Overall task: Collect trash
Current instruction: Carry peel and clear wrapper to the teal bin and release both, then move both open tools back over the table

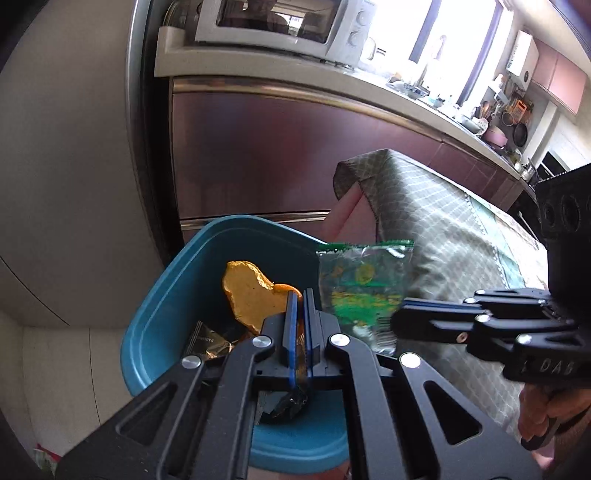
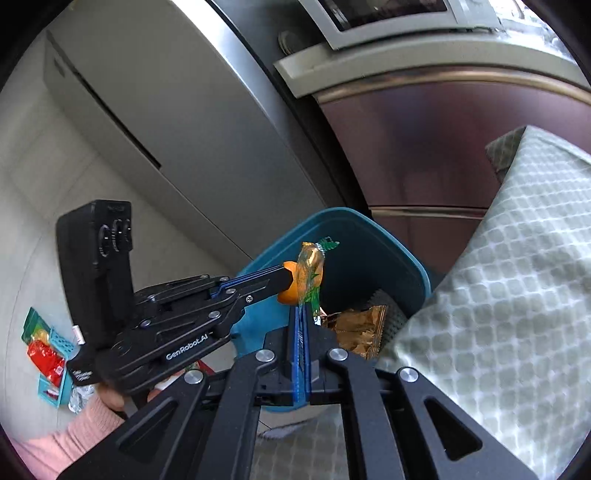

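Note:
A blue bin stands on the floor beside the table; it also shows in the right wrist view. My left gripper is shut on an orange peel and holds it over the bin's opening. My right gripper is shut on a clear green snack wrapper, also over the bin. That wrapper hangs beside the peel in the left wrist view. Gold and dark wrappers lie inside the bin.
A table with a green checked cloth stands right of the bin. A steel fridge is behind it, with a microwave on top. Several red and green wrappers lie on the floor at the left.

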Available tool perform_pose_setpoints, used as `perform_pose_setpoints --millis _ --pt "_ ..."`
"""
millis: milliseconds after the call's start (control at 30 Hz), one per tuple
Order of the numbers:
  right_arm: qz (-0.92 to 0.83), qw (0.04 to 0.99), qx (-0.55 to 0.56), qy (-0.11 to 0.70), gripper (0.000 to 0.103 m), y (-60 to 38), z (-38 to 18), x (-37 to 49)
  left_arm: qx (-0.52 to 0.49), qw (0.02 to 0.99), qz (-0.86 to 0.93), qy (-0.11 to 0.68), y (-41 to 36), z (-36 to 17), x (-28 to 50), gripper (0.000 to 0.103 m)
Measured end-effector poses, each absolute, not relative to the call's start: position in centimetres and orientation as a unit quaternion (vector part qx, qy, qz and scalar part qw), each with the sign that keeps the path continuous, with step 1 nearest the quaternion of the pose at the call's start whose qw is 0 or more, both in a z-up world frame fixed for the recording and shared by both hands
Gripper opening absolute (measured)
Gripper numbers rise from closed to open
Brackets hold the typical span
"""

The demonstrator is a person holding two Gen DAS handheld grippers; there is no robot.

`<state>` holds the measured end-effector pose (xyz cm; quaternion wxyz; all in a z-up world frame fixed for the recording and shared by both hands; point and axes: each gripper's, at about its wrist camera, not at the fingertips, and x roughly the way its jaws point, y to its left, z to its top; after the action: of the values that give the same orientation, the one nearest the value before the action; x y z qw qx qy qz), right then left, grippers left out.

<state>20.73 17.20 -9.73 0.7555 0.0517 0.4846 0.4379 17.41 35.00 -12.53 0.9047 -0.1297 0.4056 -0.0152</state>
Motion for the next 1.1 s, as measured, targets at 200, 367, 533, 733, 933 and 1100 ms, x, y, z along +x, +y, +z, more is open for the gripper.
perform_pose_setpoints --millis 200,367,533,733,933,1100 --pt "0.425 0.754 0.066 0.497 0.009 17.2 -10.9 21.3 -0.154 0.891 -0.012 0.427 35.5 -14.6 19.7 0.007" --pt "0.433 0.760 0.064 0.480 0.011 15.0 -9.5 19.6 -0.164 0.898 -0.018 0.408 35.0 -14.2 19.3 0.007" --pt "0.447 0.773 0.058 0.447 0.015 10.9 -7.3 17.0 -0.141 0.916 -0.044 0.374 32.4 -11.4 17.8 0.014" --pt "0.436 0.804 0.056 0.400 0.020 4.8 -4.7 14.5 -0.112 0.932 -0.115 0.324 27.0 -7.0 15.8 0.021" --pt "0.353 0.853 0.086 0.375 0.023 -4.5 -3.2 12.1 -0.089 0.923 -0.211 0.308 19.1 -4.8 15.8 0.028" --pt "0.250 0.891 0.122 0.359 0.034 -13.7 -3.3 10.4 -0.064 0.902 -0.279 0.322 11.0 -4.8 16.9 0.028"
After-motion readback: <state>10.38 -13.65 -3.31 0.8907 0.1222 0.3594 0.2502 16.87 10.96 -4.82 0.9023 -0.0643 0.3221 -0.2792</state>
